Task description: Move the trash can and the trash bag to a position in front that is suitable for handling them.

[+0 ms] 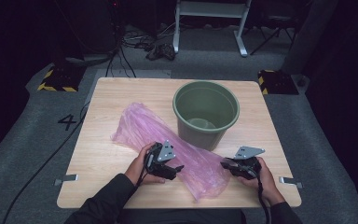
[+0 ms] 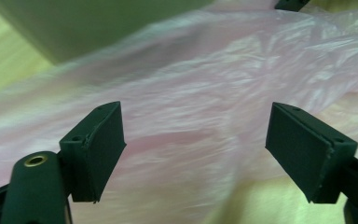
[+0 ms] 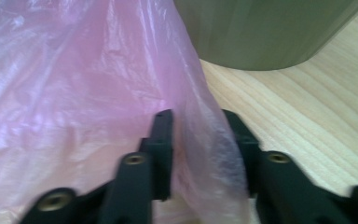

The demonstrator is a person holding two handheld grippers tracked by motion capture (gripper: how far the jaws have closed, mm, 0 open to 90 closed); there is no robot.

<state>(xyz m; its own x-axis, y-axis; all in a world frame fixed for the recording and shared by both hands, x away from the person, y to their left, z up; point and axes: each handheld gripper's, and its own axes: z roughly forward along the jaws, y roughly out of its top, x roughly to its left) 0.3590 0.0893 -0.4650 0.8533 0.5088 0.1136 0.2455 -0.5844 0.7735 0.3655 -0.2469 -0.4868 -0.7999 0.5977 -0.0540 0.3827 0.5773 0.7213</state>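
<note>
Right gripper (image 3: 196,154) fingers around pink bag (image 3: 74,93) fold, pinch unclear; left gripper (image 2: 193,154) fingers spread; high view's bucket (image 1: 206,113) interior.

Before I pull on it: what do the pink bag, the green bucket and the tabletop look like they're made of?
Pink bag: thin translucent plastic film, glossy; it crinkles and the tabletop shows through it.
Green bucket: probably moulded plastic, matte olive, with smooth even walls and a rolled rim.
Tabletop: light wood or wood-look laminate, with visible grain lines; which one isn't clear.
</note>
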